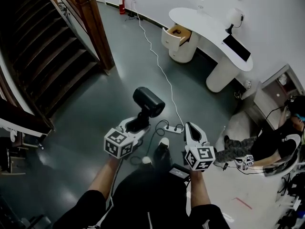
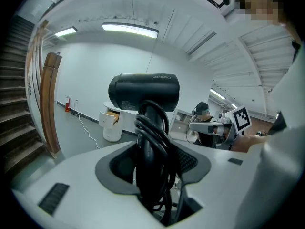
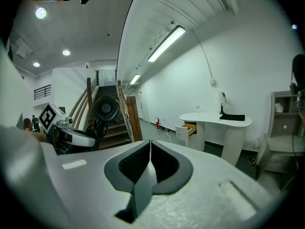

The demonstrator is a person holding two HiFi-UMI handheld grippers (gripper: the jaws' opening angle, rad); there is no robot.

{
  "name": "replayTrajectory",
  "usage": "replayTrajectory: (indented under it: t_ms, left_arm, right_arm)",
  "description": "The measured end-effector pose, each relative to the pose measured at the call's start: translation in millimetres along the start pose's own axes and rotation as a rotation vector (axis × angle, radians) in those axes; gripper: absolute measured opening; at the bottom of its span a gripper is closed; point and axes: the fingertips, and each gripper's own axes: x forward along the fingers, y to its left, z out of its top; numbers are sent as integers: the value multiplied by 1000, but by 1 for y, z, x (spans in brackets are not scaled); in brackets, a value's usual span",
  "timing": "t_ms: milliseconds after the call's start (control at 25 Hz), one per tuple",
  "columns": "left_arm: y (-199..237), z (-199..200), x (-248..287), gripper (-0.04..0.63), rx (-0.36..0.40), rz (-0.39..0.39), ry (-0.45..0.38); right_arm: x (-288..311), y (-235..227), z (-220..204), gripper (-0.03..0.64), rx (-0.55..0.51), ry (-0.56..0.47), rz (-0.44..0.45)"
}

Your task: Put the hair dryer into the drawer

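Dim head view, bright ceiling strip lights, fisheye edge distortion, dark vignetting

Count: 1 hair dryer, 2 grippers, i.e. left gripper and right gripper. 1 white desk at the floor's far edge, with 1 open drawer and 1 black flat item on its right end. Also 1 staircase, 1 fire extinguisher, 1 power strip, 1 seated person at the floor's right edge.
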Motion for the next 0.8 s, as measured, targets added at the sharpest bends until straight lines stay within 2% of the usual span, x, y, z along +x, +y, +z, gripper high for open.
replayTrajectory:
  t_ms: [520,800]
  left_arm:
    - [39,27,48,210,-17,-4,12]
    - [68,65,91,210,-22,18,19]
  right_arm:
    - [64,-30,21,5,14,4,16]
    - [116,-62,52,5,10,-4,39]
